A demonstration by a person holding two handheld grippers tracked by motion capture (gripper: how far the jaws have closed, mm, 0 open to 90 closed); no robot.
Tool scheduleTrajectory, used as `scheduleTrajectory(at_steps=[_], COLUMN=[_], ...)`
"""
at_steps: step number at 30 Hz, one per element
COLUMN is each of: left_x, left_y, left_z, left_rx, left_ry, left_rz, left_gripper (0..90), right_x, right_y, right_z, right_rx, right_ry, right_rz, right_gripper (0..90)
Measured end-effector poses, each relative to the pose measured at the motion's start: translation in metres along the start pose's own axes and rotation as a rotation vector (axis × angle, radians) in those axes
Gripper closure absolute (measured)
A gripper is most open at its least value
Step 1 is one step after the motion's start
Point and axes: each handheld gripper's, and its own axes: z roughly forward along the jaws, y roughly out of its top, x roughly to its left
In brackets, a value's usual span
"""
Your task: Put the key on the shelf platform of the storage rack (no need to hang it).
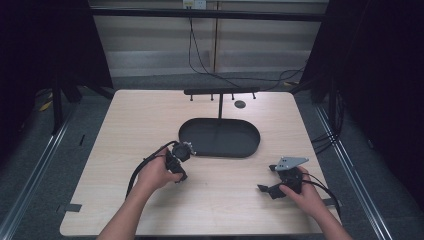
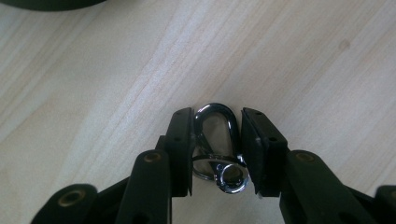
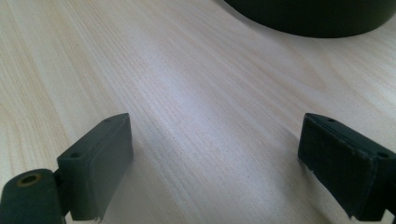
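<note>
Pale wooden table point(image 1: 150, 125) seen from above, with a dark oval tray point(image 1: 220, 137) near its middle as landmark; thin black post point(image 1: 220, 105) rising from the tray's far side, topped by a crossbar point(image 1: 221, 91) with small pegs hanging under it; small dark disc point(image 1: 240, 104) on the wood just beyond the tray, right of the post

Left gripper point(image 1: 179, 159) held in the left hand point(image 1: 157, 172) just off the tray's near-left edge, its cable point(image 1: 142, 167) looping back toward the forearm; in the left gripper view, jaws nearly closed, one black pad against each side of a shiny metal snap hook point(image 2: 215, 144), hook's rounded end pointing away from the camera and its swivel ring toward it, wood grain behind, a sliver of the tray at the top left corner; whether the hook rests on the wood or hangs above it, impossible to tell

Right gripper point(image 1: 272, 180) in the right hand point(image 1: 305, 195), well clear of the tray's near-right end, grey three-cornered plate on top; in the right gripper view, jaws spread wide apart with bare wood between the pads point(image 3: 109, 158), nothing gripped, tray rim at the top right
</note>
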Motion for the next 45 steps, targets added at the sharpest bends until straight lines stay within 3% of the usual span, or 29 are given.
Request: scheduleTrajectory(at_steps=[5, 16, 38, 45], left_x=[0.002, 0.01, 0.016, 0.016], left_y=[0.001, -0.001, 0.006, 0.007], left_z=[0.0, -0.008, -0.03, -0.033], left_rx=[0.003, 0.006, 0.026, 0.004], left_ry=[0.007, -0.032, -0.036, -0.032], left_rz=[-0.026, -0.096, -0.121, -0.123], left_gripper=[65.7, 67.6, 67.7, 67.8], right_x=[0.0, 0.0, 0.0, 0.0], right_y=[0.0, 0.0, 0.0, 0.0], right_z=[0.0, 0.0, 0.0, 0.0], right_rx=[0.0, 0.001, 0.0, 0.0], right_ry=[0.0, 0.001, 0.001, 0.001], right_rz=[0.0, 0.0, 0.0, 0.0], right_gripper=[9.7, 9.7, 9.7, 9.7])
